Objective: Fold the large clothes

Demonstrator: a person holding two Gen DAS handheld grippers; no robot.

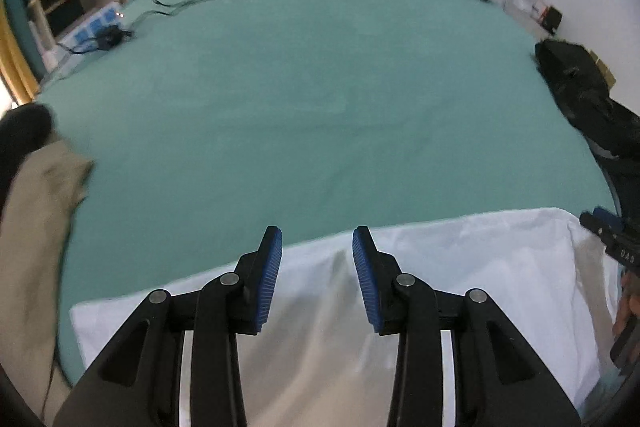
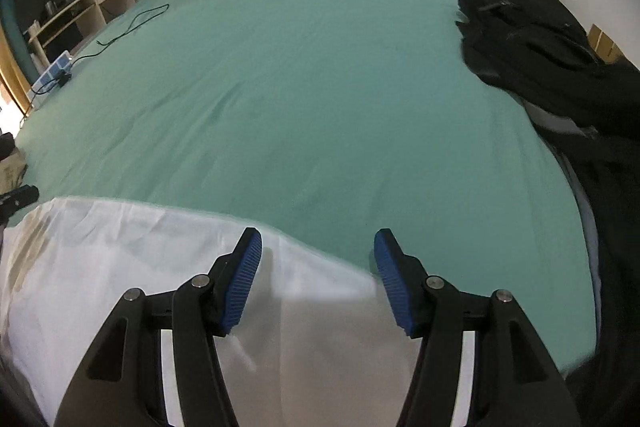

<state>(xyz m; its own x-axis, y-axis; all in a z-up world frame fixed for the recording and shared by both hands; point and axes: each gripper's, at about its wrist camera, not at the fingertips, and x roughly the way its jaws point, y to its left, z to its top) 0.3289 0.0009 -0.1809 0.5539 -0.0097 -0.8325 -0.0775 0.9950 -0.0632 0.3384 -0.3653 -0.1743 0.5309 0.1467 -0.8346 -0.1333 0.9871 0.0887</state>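
Both tongs gape empty over the white garment [image 1: 460, 267] at lower frame, apparently flattened; next, pinch its far edge.

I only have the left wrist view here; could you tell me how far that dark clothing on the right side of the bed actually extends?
Observer: In the right wrist view the black clothing is a large heap running along the bed's right edge, down toward the near corner.
Operator: Thank you. Is the right tool holding the white garment?
Observer: No, the right tool is open, over the right edge of the white garment.
Operator: And does the garment reach the bed's right side?
Observer: No, bare green sheet lies between the garment's right edge and the black heap.
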